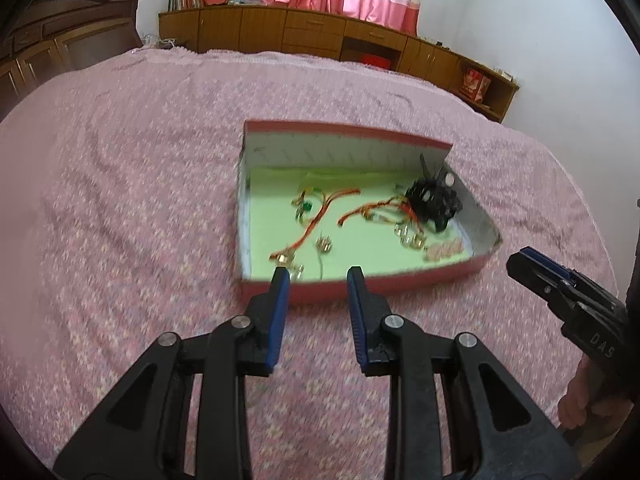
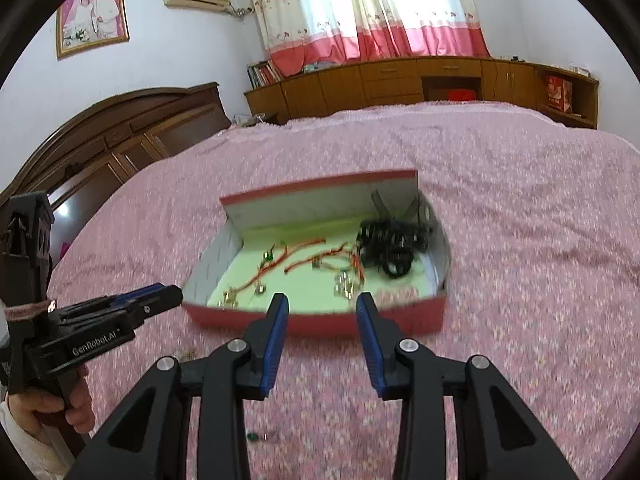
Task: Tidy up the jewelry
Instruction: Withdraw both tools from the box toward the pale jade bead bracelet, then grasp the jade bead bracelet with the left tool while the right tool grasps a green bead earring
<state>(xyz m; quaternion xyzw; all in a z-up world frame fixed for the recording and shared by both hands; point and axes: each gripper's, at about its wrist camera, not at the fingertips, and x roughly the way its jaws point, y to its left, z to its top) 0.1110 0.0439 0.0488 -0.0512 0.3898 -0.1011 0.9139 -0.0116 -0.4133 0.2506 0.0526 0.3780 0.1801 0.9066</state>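
Note:
A red box (image 1: pixel 352 288) with a pale green floor sits on the pink bedspread; it also shows in the right wrist view (image 2: pixel 320 322). Inside lie red cord bracelets (image 1: pixel 320 216), small gold-and-clear pieces (image 1: pixel 408 236), a pink bead bracelet (image 1: pixel 444 249) and a pile of black hair ties (image 1: pixel 434 200). My left gripper (image 1: pixel 319 276) is open and empty just before the box's near wall. My right gripper (image 2: pixel 322 304) is open and empty, also at the near wall. A small green piece (image 2: pixel 253 436) and another trinket (image 2: pixel 188 355) lie on the bedspread outside the box.
The pink bedspread (image 1: pixel 140 200) spreads wide around the box. A dark wooden headboard (image 2: pixel 120 132) stands at the left, low wooden cabinets (image 2: pixel 400 80) and pink curtains (image 2: pixel 380 8) at the far side. The other gripper shows at the right edge of the left wrist view (image 1: pixel 568 292).

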